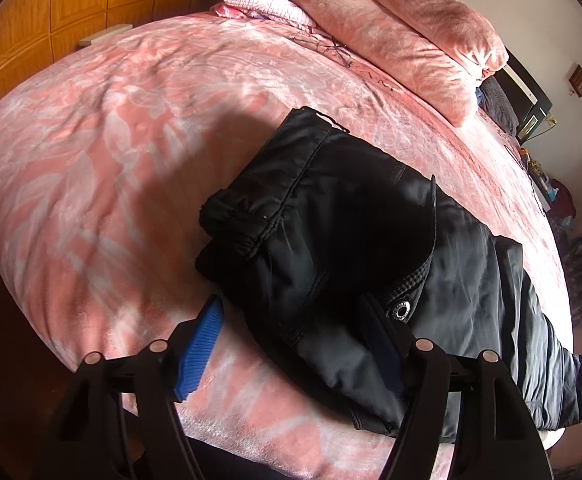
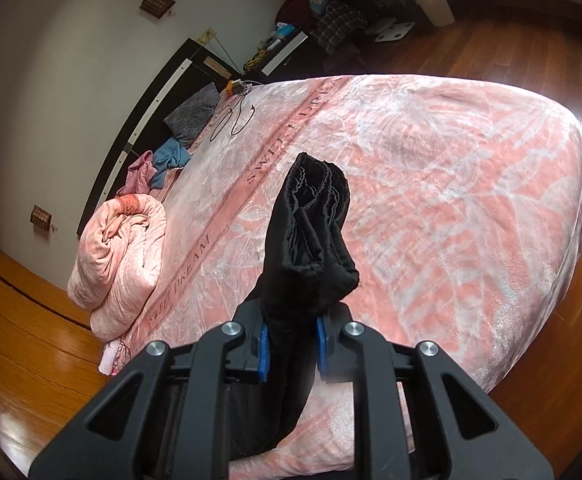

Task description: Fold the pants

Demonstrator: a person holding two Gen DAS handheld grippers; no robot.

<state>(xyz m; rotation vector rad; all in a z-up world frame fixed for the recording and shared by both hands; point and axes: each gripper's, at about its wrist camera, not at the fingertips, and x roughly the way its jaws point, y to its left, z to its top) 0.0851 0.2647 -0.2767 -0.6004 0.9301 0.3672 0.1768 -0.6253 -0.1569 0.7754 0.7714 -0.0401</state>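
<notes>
pants (image 1: pixel 331 216) are matt black woven cloth with stitched seams, bed blanket (image 1: pixel 111 152) looks plush and fuzzy, floor (image 2: pixel 31 320) is glossy varnished wood, gripper pads (image 1: pixel 201 346) ribbed blue rubbery plastic.

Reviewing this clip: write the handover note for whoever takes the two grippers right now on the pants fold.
Left gripper: open, low over the pants, its jaws astride the near edge by the metal eyelet; it grips nothing.
Right gripper: shut on a bunched black cuff end, held up above the blanket.
Pants: the bulk lies in a rumpled heap near the bed's edge, not flat.
Done: one end picked up.
Left: probably spread the pants flat, then fold and smooth them.
</notes>
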